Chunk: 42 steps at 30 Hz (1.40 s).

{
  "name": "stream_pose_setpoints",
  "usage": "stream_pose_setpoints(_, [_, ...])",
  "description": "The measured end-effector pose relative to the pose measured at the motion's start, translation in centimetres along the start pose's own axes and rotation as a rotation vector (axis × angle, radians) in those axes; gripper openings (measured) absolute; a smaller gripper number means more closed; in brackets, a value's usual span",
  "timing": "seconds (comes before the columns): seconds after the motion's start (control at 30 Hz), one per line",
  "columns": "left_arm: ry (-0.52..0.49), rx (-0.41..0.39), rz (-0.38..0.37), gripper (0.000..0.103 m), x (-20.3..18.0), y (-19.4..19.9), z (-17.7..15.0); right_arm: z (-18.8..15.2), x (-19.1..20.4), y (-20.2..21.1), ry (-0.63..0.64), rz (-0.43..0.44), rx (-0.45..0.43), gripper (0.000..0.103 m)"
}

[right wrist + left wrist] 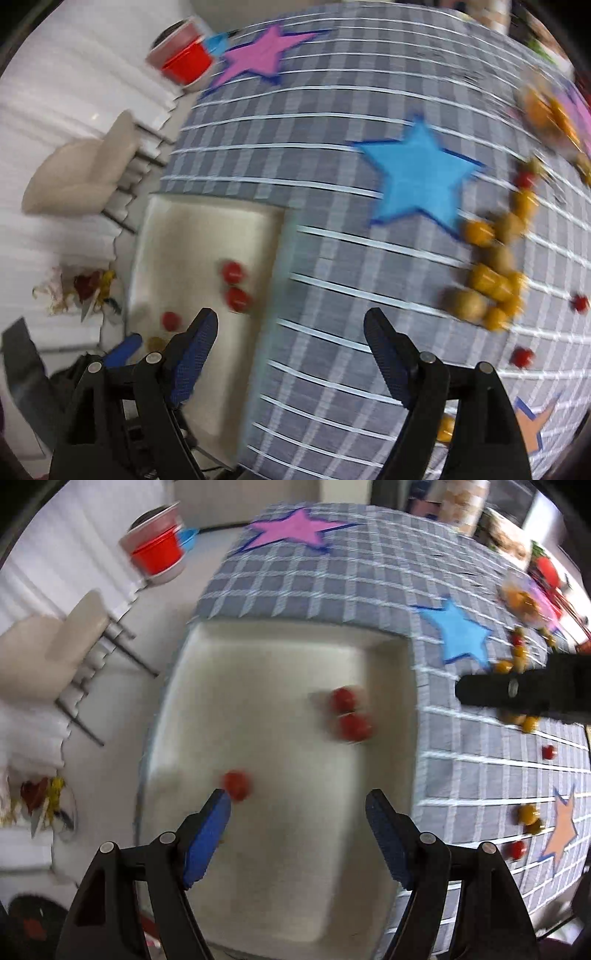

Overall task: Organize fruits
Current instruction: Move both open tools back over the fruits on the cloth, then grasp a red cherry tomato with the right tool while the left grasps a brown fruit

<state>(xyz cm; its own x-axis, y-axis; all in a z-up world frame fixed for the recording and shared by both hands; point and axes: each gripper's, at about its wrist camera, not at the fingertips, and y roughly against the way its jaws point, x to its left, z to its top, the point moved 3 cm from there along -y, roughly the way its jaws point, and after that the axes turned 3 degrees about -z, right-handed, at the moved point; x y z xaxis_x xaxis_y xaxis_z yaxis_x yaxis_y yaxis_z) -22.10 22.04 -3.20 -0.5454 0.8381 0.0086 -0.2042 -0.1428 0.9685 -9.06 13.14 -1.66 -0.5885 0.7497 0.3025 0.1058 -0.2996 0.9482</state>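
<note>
A white tray (280, 650) lies at the table's left edge and holds three red cherry tomatoes: two together (349, 712) and one (236, 784) by my left fingertip. My left gripper (299, 808) is open and empty above the tray. The tray (207, 229) shows in the right wrist view too, with the tomatoes (234, 284). My right gripper (291, 325) is open and empty over the cloth, right of the tray. A pile of yellow fruits (491, 266) and scattered red ones (521, 356) lie on the cloth to the right.
A grey checked tablecloth (332, 129) with pink (258, 55), blue (417, 177) and orange stars covers the table. A clear bowl of fruit (524, 600) sits at the far right. A beige chair (55, 642) and a red bucket (159, 550) stand on the floor to the left.
</note>
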Motion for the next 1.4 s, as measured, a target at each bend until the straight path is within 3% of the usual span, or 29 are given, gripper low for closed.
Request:
stream_pose_setpoints(0.3, [-0.181, -0.005, -0.089, 0.077, -9.4, 0.1, 3.1, -3.9, -12.6, 2.8, -0.229, -0.100, -0.020, 0.084])
stream_pose_setpoints(0.6, [-0.254, 0.068, -0.123, 0.077, -16.1, -3.3, 4.4, -6.3, -22.5, 4.1, -0.373, -0.183, -0.011, 0.084])
stream_pose_setpoints(1.0, [-0.229, 0.094, -0.100, 0.077, -19.1, -7.2, 6.2, -5.5, -28.0, 2.7, -0.366, -0.227, 0.008, 0.084])
stream_pose_setpoints(1.27, [-0.239, 0.067, -0.087, 0.077, -21.1, -8.2, 7.4, -2.5, -28.2, 2.4, -0.286, -0.285, -0.042, 0.085])
stream_pose_setpoints(1.4, [-0.237, 0.061, -0.086, 0.076, -22.7, -8.5, 8.4, -2.1, -28.6, 2.3, -0.283, -0.307, -0.059, 0.079])
